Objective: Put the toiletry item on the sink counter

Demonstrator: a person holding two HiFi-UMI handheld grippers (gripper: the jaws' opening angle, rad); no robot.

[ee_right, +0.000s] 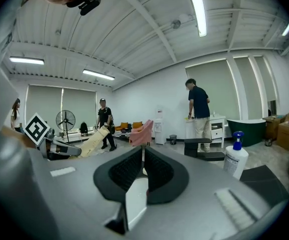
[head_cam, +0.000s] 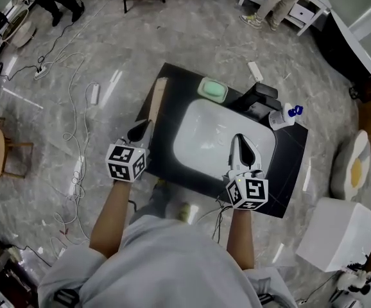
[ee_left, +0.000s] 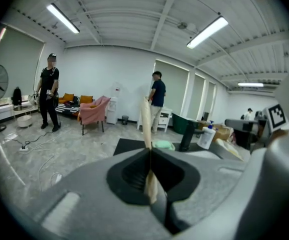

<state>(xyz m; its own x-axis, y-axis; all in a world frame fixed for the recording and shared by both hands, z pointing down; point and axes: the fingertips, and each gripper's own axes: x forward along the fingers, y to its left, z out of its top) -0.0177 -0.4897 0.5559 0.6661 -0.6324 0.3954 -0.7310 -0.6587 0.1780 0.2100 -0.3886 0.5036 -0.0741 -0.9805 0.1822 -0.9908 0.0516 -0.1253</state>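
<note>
Clamping its near end, my left tongs [head_cam: 140, 131] [ee_left: 149, 156] hold the long tan toiletry item [head_cam: 158, 99] [ee_left: 145, 121] along the left edge of the black worktop [head_cam: 169, 144]. My right tongs [head_cam: 242, 144] [ee_right: 143, 167] are closed and empty over the sink [head_cam: 201, 130]. Step: delivery. Next: lower it flat, then release.

Floor [head_cam: 108, 50]: grey marbled stone look, polished, streaked with reflected light.
Counter [head_cam: 174, 104]: black, matt, with faint grid lines.
Sink basin [head_cam: 201, 130]: white, smooth, glossy.
Pump bottle [head_cam: 283, 117]: white plastic with a slight sheen; pump head blue plastic.
Toiletry item [head_cam: 157, 98]: cream-tan, matt; material unclear.
Left tool [head_cam: 142, 128] and right tool [head_cam: 240, 141]: grey matt plastic shells.
Pads [ee_right: 123, 170]: black, ribbed, rubbery.
Green block [head_cam: 212, 90]: pale, dull, soft-looking.
</note>
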